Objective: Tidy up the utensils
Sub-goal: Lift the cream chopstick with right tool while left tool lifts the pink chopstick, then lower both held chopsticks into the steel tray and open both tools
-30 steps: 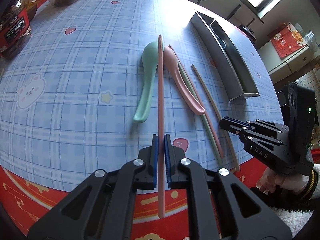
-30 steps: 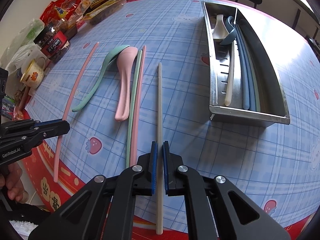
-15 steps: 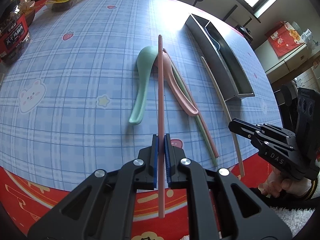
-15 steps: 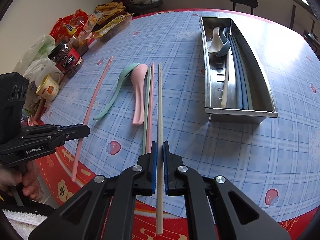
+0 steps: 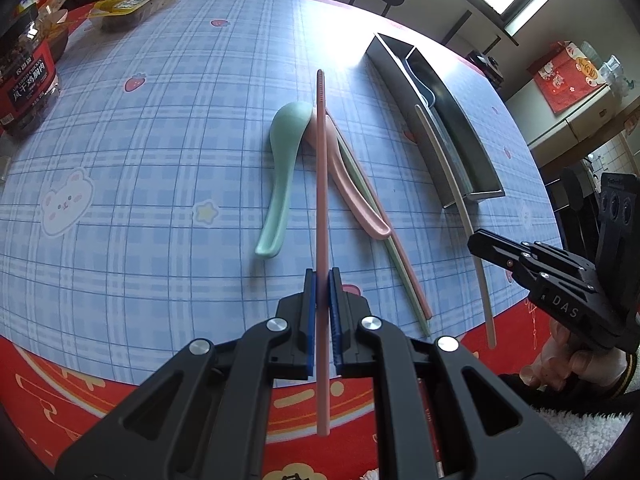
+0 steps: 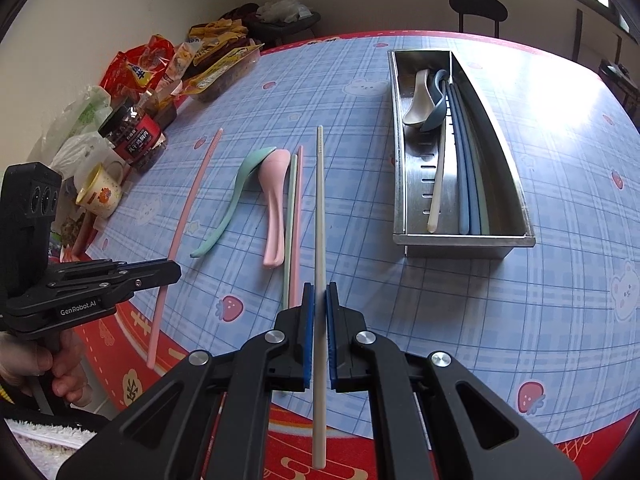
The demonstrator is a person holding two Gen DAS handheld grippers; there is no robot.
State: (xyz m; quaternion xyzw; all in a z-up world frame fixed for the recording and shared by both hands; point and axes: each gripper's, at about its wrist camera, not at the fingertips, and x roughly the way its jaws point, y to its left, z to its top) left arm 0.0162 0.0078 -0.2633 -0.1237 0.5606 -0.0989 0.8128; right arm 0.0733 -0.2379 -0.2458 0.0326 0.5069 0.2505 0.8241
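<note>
With the left hand-held gripper [image 5: 322, 280] clamped on a long pink chopstick [image 5: 321, 200] and the right hand-held gripper [image 6: 319, 294] clamped on a long cream chopstick [image 6: 319, 216], both carried above the desk [image 6: 460, 300], each is best swung toward the stainless-steel trough tray [image 6: 464, 238] at two o'clock and lowered lengthwise beside the chopsticks already inside

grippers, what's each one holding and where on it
Left gripper: long pink chopstick, clamped near its blunt end. Right gripper: long cream chopstick, likewise.
</note>
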